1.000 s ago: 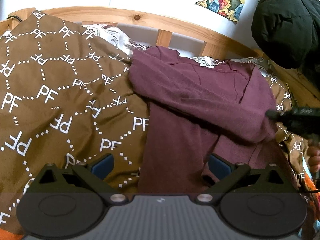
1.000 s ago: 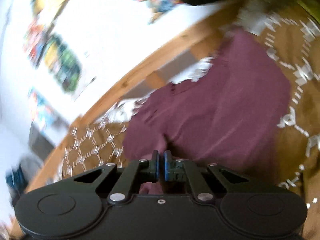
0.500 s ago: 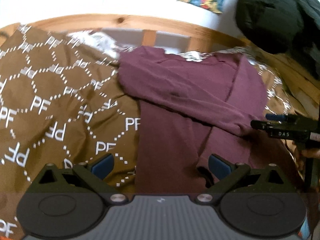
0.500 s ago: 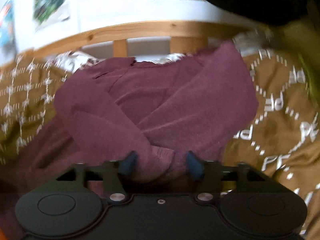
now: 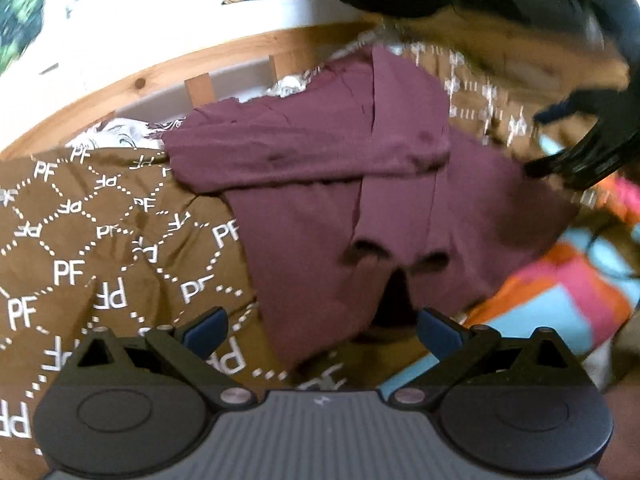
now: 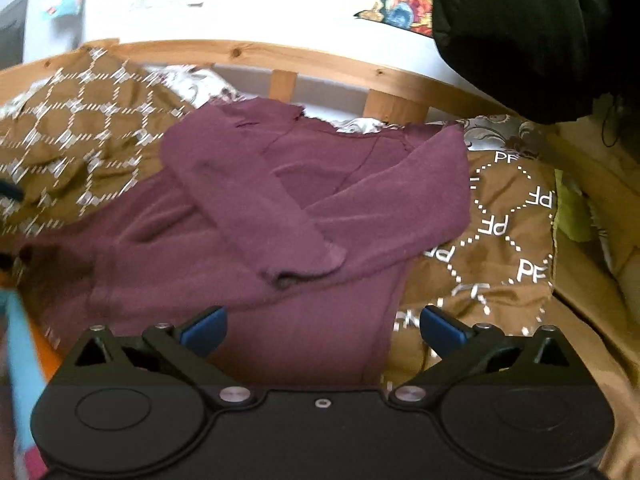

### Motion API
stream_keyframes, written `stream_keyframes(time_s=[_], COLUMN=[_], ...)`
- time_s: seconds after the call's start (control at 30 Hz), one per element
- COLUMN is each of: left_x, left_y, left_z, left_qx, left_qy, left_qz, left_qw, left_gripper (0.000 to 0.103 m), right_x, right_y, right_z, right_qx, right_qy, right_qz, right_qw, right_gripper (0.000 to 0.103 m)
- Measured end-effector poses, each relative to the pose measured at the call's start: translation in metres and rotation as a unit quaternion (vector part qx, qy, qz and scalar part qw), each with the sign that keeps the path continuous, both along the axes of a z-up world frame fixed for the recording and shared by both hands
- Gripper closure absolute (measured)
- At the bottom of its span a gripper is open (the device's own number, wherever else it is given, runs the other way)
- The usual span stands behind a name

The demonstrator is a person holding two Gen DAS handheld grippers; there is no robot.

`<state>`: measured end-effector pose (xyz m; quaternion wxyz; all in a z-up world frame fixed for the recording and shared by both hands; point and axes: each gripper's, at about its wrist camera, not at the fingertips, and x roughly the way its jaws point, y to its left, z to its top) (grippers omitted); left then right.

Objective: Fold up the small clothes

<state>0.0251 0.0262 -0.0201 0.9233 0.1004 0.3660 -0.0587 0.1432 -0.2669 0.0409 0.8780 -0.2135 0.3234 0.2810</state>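
Observation:
A maroon long-sleeved top (image 5: pixel 320 184) lies flat on a brown blanket printed with white "PF" letters (image 5: pixel 80 248). Both sleeves are folded across its chest, and the cuff of the upper sleeve (image 6: pixel 308 264) lies near the middle. My left gripper (image 5: pixel 322 330) is open and empty, just short of the top's lower hem. My right gripper (image 6: pixel 322 330) is open and empty over the top's lower part; its black body also shows in the left wrist view (image 5: pixel 580 152) at the right.
A wooden bed rail (image 6: pixel 320 60) runs along the far side below a white wall with posters. A black jacket (image 6: pixel 540 32) hangs at the upper right. A striped orange, pink and blue cloth (image 5: pixel 560 304) lies beside the top's hem.
My right gripper has let go of the sleeve, opened and drawn back, leaving the sleeve across the chest. My left gripper has pulled back and swung right, staying open.

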Motion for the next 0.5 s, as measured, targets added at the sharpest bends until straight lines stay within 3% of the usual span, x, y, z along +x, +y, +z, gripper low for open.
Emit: stream_keyframes(time_s=[0.07, 0.17, 0.33, 0.5], left_x=[0.004, 0.011, 0.017, 0.017], left_y=[-0.006, -0.009, -0.016, -0.014], left_z=[-0.008, -0.015, -0.025, -0.026], left_qx=[0.038, 0.044, 0.095, 0.122], left_qy=[0.007, 0.017, 0.022, 0.023], left_qz=[0.008, 0.006, -0.005, -0.011], left_qw=[0.9992, 0.9989, 0.9952, 0.9922], left_gripper=[0.001, 0.001, 0.001, 0.001], right_x=[-0.015, -0.032, -0.043, -0.043], right_y=[-0.003, -0.006, -0.014, -0.020], right_z=[-0.001, -0.005, -0.009, -0.011], right_qx=[-0.017, -0.033, -0.027, -0.025], right_qy=[0.003, 0.011, 0.026, 0.028], right_qz=[0.005, 0.004, -0.023, -0.043], right_qw=[1.000, 0.999, 0.999, 0.998], right_gripper=[0.001, 0.001, 0.001, 0.001])
